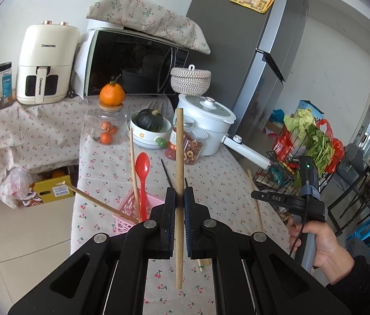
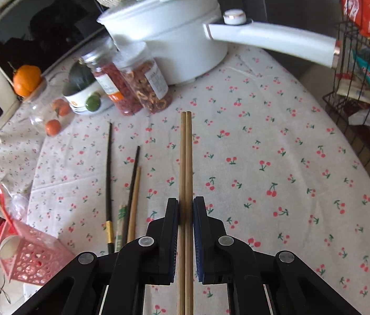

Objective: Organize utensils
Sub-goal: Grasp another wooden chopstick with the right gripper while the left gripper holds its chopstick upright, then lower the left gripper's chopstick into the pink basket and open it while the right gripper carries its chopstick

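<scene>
My left gripper (image 1: 180, 193) is shut on a single wooden chopstick (image 1: 179, 157) and holds it upright above the table. Just left of it, a pink perforated basket (image 1: 132, 210) holds a red spoon (image 1: 142, 168) and two wooden chopsticks (image 1: 133, 168). My right gripper (image 2: 185, 202) is shut on a pair of wooden chopsticks (image 2: 186, 152) lying along the cherry-print tablecloth (image 2: 277, 157). It also shows in the left wrist view (image 1: 257, 195) at the right. Two black chopsticks (image 2: 109, 173), a wooden one (image 2: 135, 199) and a paper-wrapped pair (image 2: 120, 223) lie left of it. The pink basket shows at the far left (image 2: 32, 257).
At the table's back stand a white pot with a long handle (image 2: 174, 26), two jars of dried food (image 2: 143, 78), a bowl with a green squash (image 1: 149, 128) and a glass jar topped with an orange (image 1: 108, 120). A wire rack of groceries (image 2: 363, 65) stands off the right edge.
</scene>
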### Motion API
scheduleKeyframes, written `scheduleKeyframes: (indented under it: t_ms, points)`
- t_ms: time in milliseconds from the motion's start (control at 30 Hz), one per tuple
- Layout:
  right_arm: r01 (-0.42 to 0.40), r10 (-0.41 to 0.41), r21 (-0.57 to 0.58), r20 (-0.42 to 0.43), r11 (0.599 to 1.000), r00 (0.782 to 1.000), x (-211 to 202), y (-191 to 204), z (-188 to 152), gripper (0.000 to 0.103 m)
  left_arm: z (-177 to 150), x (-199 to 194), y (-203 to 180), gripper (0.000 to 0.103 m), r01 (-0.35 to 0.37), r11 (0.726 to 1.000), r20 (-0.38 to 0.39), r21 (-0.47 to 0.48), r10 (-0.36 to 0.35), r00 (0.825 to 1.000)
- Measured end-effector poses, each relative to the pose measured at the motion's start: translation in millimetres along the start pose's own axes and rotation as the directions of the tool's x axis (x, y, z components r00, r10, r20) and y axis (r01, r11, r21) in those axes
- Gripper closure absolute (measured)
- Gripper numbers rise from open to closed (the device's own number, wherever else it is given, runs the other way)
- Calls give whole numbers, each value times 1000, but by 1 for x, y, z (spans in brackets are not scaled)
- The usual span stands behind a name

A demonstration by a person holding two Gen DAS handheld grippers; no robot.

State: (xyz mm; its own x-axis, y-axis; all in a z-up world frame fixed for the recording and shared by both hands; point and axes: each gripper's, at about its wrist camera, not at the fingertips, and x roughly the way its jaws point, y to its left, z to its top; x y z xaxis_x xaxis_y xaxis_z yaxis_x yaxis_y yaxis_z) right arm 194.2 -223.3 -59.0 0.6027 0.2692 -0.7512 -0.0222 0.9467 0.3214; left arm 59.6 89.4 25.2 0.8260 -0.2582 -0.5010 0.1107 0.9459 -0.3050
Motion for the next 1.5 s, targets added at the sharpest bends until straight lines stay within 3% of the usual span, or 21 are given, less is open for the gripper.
scheduleKeyframes:
  t_ms: [133, 300, 400, 533, 767, 1167, 1200, 1333, 1500]
  points:
    - [-78, 77, 14, 74, 997, 994, -36, 10, -12, 94, 12, -18, 2, 97, -52, 999, 128, -14, 53, 990]
    - [-109, 114, -36, 173, 993, 978, -66, 29, -16, 94, 22, -30, 4, 97, -116, 993, 267, -35, 121, 956]
    - [-94, 111, -88, 210, 992, 971, -75, 39, -18, 94, 24, -27, 0, 97, -158, 987, 322, -20, 156, 934]
    - [-99, 122, -114, 215, 989, 969, -73, 45, -19, 94, 23, -9, -2, 97, -196, 980, 347, 20, 177, 921]
    - [-91, 121, -138, 232, 986, 965, -65, 53, -19, 94, 19, 31, 3, 97, -238, 971, 298, 32, 218, 929]
    - [-125, 161, -150, 261, 981, 952, -64, 65, -22, 94, 2, 71, 7, 94, -218, 974, 134, 63, 208, 969]
    - [-129, 166, -151, 265, 980, 950, -65, 66, -22, 94, 2, 70, 7, 89, -210, 976, 122, 62, 202, 972]
    - [-143, 185, -160, 295, 977, 937, -73, 72, -24, 94, 0, 57, 9, 53, -205, 978, 119, 46, 198, 973]
    - [-183, 237, -180, 352, 967, 906, -88, 86, -27, 94, 0, 36, 22, 47, -208, 978, 81, 10, 207, 975]
